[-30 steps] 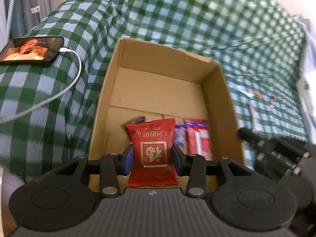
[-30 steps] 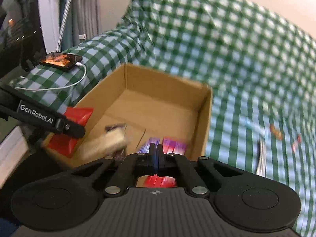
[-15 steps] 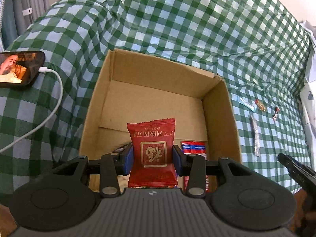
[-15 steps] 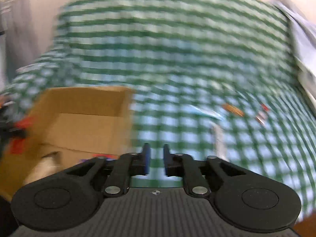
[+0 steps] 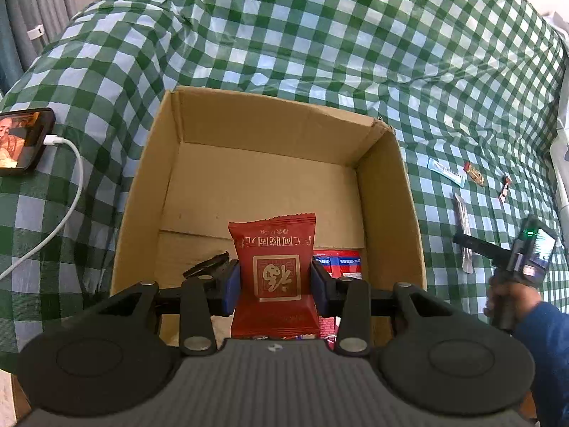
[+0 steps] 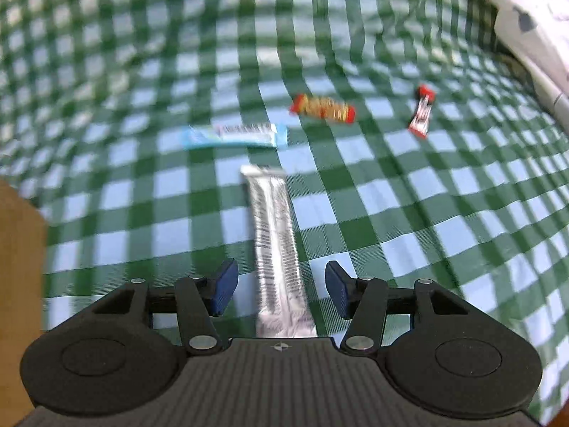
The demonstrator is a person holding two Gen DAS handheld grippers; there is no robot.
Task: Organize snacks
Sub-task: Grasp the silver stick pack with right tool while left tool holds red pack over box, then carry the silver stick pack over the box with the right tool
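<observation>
My left gripper (image 5: 275,286) is shut on a red snack packet (image 5: 274,274) and holds it over the near end of an open cardboard box (image 5: 386,192). Red and blue packets (image 5: 341,261) and a dark wrapper (image 5: 208,263) lie on the box floor. My right gripper (image 6: 279,286) is open, low over the checked cloth, with a long silver stick packet (image 6: 275,245) lying between its fingers. Beyond it lie a light blue packet (image 6: 234,135), an orange-red candy (image 6: 322,108) and a small red-white candy (image 6: 421,114). The right gripper (image 5: 519,259) shows in the left wrist view, right of the box.
A phone (image 5: 21,142) with a white cable (image 5: 67,192) lies on the cloth left of the box. A box corner (image 6: 17,249) sits at the left in the right wrist view. A white patterned object (image 6: 526,17) borders the cloth at far right.
My right gripper swung away from the box to the right, opened, and now straddles the silver packet. My left gripper rose slightly, still holding the red packet over the box.
</observation>
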